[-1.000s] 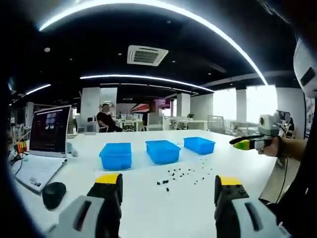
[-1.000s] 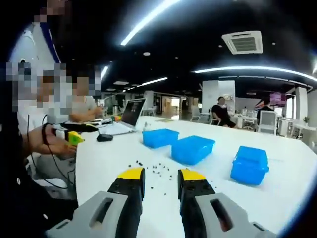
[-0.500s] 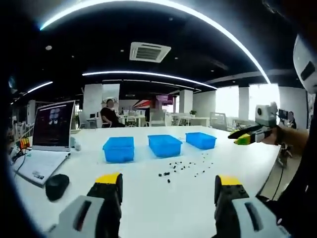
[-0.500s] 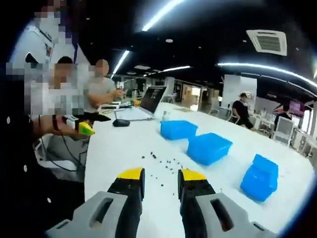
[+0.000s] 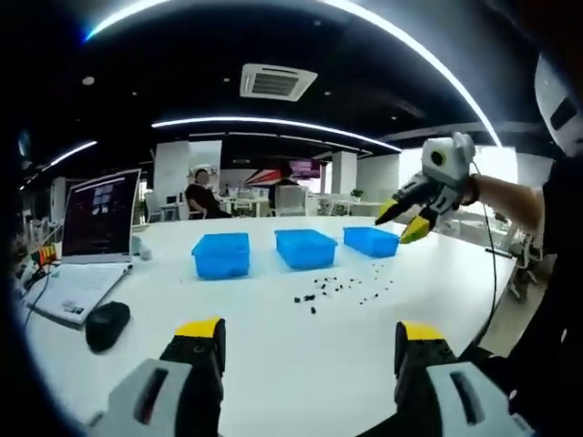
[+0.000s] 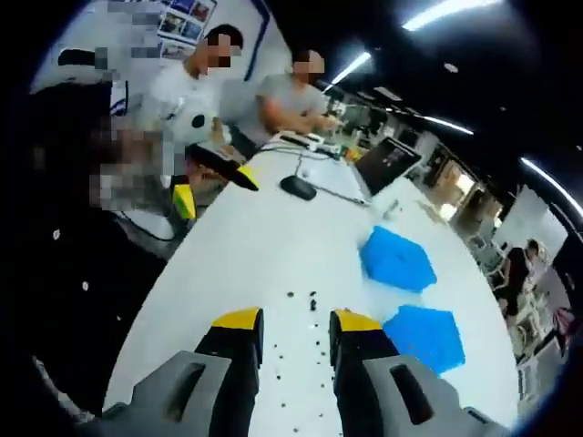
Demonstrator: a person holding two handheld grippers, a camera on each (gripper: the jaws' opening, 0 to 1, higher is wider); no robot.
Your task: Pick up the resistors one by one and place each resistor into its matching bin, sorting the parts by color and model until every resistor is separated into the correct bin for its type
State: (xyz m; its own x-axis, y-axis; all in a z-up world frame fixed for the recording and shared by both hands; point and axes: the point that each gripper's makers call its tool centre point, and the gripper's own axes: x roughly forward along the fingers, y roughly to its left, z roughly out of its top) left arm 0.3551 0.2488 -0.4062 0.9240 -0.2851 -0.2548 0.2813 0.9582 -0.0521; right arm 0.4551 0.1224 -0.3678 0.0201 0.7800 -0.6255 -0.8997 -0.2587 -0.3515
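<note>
Bare table (image 5: 301,350) lies open up to the resistors (image 5: 339,289), with three bins (image 5: 302,248) behind them and a laptop (image 5: 84,250) and mouse (image 5: 107,324) off left.

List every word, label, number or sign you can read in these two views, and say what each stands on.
No text can be read.
Laptop screen: bright patches, too blurred to read.
Red sign on the far wall: shapes only, no legible letters.
Posters on the wall behind the seated people: too small and blurred.
Blue bins: no label visible.
</note>
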